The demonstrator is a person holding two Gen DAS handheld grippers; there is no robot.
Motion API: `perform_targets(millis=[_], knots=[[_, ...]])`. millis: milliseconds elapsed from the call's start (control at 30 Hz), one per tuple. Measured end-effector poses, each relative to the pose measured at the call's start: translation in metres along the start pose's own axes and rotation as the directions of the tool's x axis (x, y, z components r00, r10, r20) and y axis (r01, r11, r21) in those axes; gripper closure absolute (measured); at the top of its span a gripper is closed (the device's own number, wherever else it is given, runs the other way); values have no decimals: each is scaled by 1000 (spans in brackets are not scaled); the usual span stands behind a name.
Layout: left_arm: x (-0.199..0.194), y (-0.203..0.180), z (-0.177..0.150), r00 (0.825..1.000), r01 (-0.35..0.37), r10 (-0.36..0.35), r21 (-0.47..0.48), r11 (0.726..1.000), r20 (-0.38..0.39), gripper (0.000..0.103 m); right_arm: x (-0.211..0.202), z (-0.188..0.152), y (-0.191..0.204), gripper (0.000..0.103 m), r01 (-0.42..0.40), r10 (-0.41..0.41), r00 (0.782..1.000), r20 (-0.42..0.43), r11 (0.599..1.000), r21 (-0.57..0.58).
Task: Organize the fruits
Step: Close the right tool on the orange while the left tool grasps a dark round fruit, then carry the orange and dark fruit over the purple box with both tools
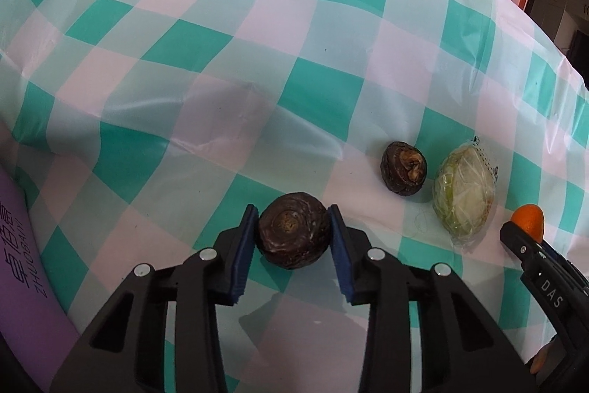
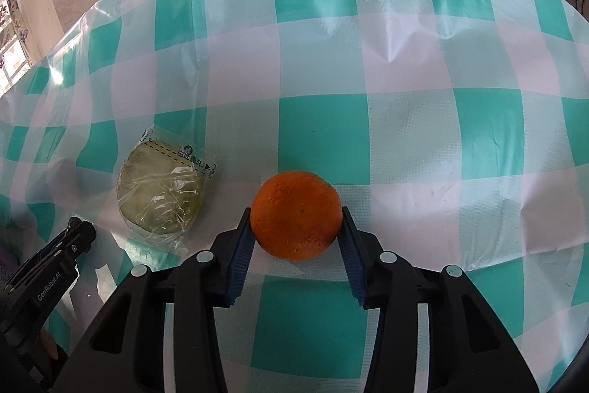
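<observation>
In the left wrist view my left gripper [image 1: 293,220] is shut on a dark brown round fruit [image 1: 292,235], just above the checked cloth. A second dark brown fruit [image 1: 404,168] lies to its right, beside a pale green fruit in clear plastic wrap [image 1: 463,195]. In the right wrist view my right gripper [image 2: 296,220] is shut on an orange [image 2: 295,214] at the cloth. The wrapped green fruit [image 2: 160,196] lies to its left. The orange [image 1: 530,218] and right gripper also show at the right edge of the left wrist view.
A teal-and-white checked tablecloth [image 1: 257,61] covers the table. A purple box with white lettering [image 1: 22,264] stands at the left edge. The left gripper's body [image 2: 55,260] shows at the lower left of the right wrist view. A wall lies behind the table.
</observation>
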State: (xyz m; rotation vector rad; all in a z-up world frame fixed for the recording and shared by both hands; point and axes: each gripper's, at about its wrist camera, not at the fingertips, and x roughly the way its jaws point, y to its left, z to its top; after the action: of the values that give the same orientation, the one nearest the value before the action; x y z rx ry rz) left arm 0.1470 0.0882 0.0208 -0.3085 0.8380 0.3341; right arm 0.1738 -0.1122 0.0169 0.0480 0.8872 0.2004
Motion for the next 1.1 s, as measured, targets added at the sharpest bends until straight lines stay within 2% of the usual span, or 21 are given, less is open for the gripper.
perform_targets(millis=[67, 133, 333, 567, 833, 1100], knots=[[-1, 5, 2, 1000, 20, -20, -18, 1000, 6, 65, 0, 2, -9, 58, -44, 44, 999, 6, 999, 30], [-5, 7, 0, 999, 38, -37, -27, 999, 17, 65, -1, 1, -27, 59, -137, 135, 991, 28, 985, 109], [-23, 9, -6, 994, 92, -91, -11, 996, 57, 65, -5, 0, -30, 59, -169, 167, 986, 31, 980, 109], [-45, 5, -32, 989, 139, -141, 47, 989, 38, 65, -14, -17, -33, 59, -187, 185, 982, 27, 976, 115], [-65, 8, -81, 980, 194, -198, 99, 976, 33, 65, -57, -55, -25, 59, -210, 199, 974, 106, 972, 103], [-95, 19, -120, 972, 232, -235, 131, 964, 12, 65, -90, -105, -11, 59, -226, 216, 972, 90, 966, 126]])
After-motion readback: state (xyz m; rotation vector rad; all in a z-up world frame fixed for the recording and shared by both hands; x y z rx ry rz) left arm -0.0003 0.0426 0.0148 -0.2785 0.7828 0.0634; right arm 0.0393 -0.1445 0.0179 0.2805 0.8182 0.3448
